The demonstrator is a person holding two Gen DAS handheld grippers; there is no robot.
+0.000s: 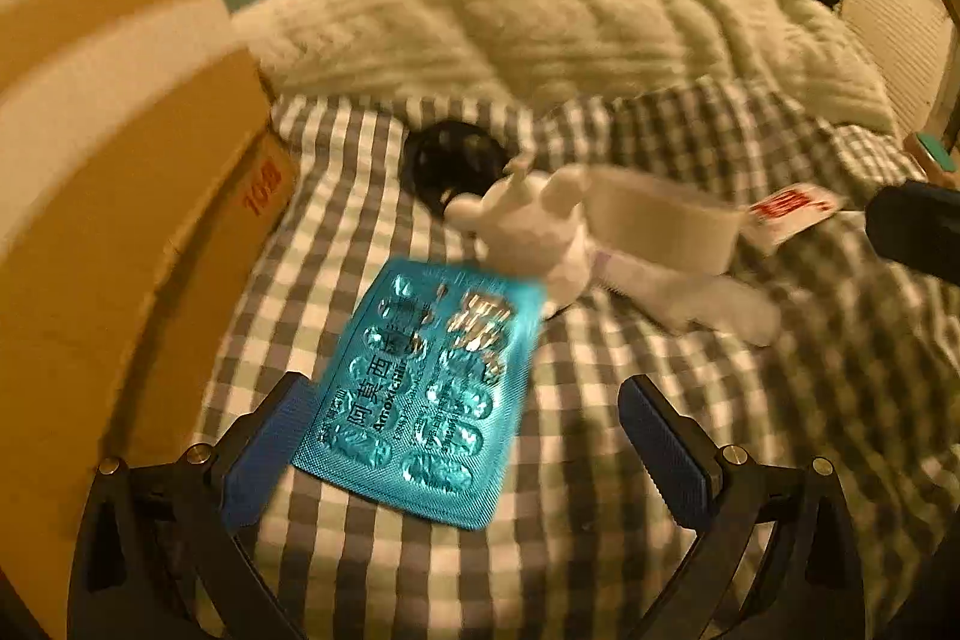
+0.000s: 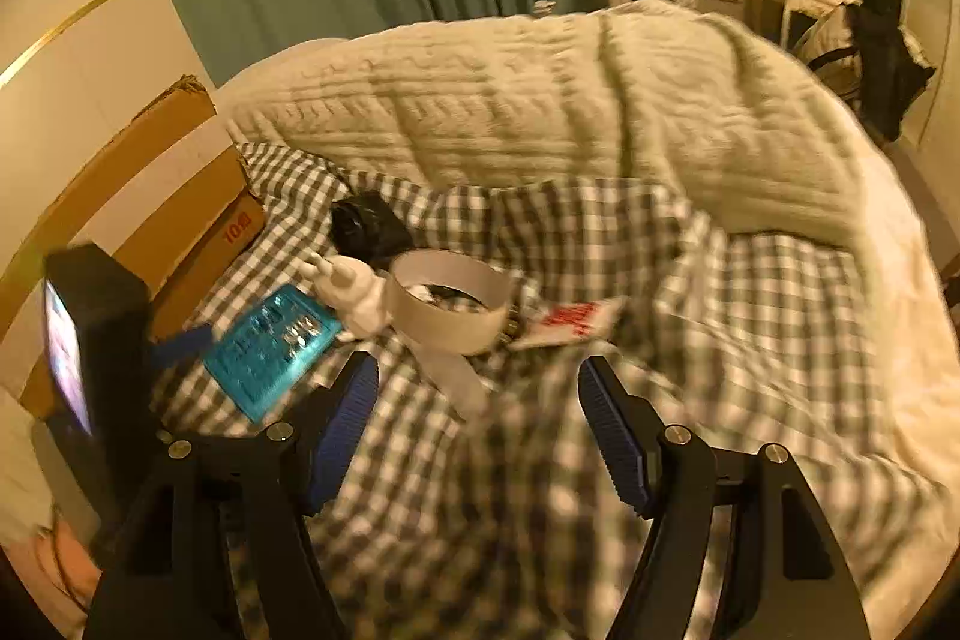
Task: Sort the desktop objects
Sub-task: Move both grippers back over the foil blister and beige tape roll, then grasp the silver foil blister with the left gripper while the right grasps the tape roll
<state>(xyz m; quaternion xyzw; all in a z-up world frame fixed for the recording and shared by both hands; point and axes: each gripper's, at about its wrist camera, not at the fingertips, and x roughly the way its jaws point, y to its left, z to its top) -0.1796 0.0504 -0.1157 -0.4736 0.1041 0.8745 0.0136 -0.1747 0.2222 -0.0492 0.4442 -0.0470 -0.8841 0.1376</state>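
Note:
A teal blister pack of pills lies on the checked sheet, between my left gripper's open fingers, close to the left pad. It also shows in the right wrist view. Beyond it lie a white toy figure, a white tape ring, a black crumpled object and a red-and-white packet. My right gripper is open and empty above the sheet, short of the tape ring and the packet.
A cardboard box stands at the left, against the sheet's edge. A cream quilt is heaped behind the objects. The left gripper's body shows at the left of the right wrist view. Furniture and curtains stand far back.

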